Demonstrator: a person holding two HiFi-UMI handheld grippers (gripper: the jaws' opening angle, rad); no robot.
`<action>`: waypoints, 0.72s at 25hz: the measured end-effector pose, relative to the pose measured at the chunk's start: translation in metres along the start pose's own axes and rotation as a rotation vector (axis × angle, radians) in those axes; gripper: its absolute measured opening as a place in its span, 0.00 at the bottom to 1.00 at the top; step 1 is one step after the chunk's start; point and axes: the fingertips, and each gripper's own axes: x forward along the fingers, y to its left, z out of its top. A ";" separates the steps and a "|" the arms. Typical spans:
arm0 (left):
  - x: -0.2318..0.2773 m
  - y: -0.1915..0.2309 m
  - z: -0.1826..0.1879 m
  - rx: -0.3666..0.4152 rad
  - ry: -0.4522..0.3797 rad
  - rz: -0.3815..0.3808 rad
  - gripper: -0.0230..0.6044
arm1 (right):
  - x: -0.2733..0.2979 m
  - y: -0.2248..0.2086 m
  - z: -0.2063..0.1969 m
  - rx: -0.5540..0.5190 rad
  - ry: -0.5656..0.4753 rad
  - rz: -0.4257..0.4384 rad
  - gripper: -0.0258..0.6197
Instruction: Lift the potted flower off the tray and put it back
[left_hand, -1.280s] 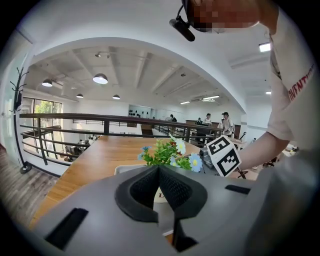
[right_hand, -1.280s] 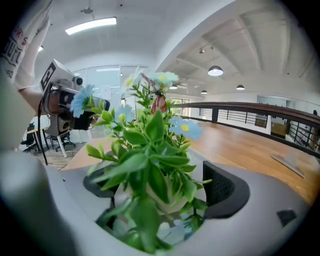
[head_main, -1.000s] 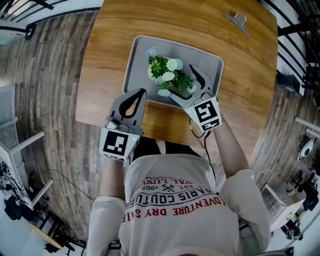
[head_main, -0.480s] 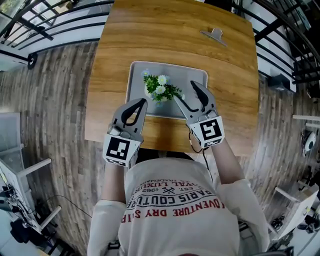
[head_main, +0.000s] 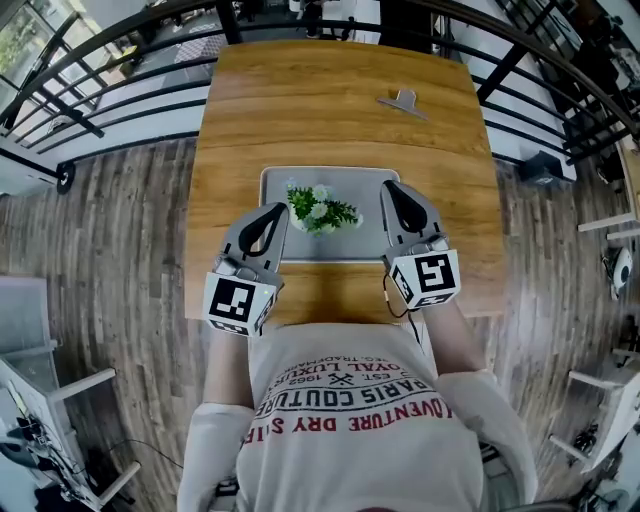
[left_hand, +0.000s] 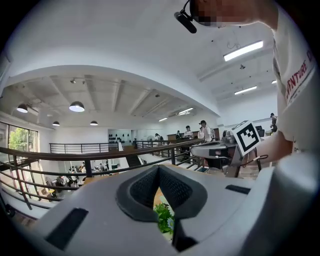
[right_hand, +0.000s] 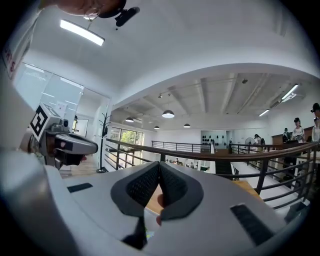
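The potted flower (head_main: 320, 209), white and blue blooms over green leaves, stands on the grey tray (head_main: 372, 242) in the middle of the wooden table (head_main: 340, 120). My left gripper (head_main: 279, 210) hangs just left of the plant, jaws shut with nothing in them. To the plant's right my right gripper (head_main: 391, 188) is also shut and empty, apart from the flower. Both point about level. In the left gripper view the left gripper (left_hand: 159, 169) shows closed tips, with the flower (left_hand: 164, 218) low in the gap beneath. The right gripper (right_hand: 160, 165) has its pads together in its own view.
A small metal clip-like object (head_main: 403, 101) lies near the table's far edge. Black railings (head_main: 110, 70) run beyond the table, over a plank floor (head_main: 100, 230). The person's torso is close to the near table edge. Several people stand far off in the hall (left_hand: 202, 131).
Both grippers rose away from the tray. The right gripper's jaws, open around the flower pot before, have let it go and shut empty. The flower stays on the tray.
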 end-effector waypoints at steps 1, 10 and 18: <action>0.000 0.003 0.003 0.005 -0.007 -0.001 0.06 | -0.001 -0.001 0.004 0.008 -0.006 -0.005 0.08; 0.000 0.011 0.008 -0.011 -0.025 0.003 0.06 | -0.011 -0.002 0.013 0.006 -0.018 -0.006 0.08; 0.000 0.005 0.010 -0.015 -0.030 0.003 0.06 | -0.016 0.004 0.012 -0.007 -0.011 0.018 0.08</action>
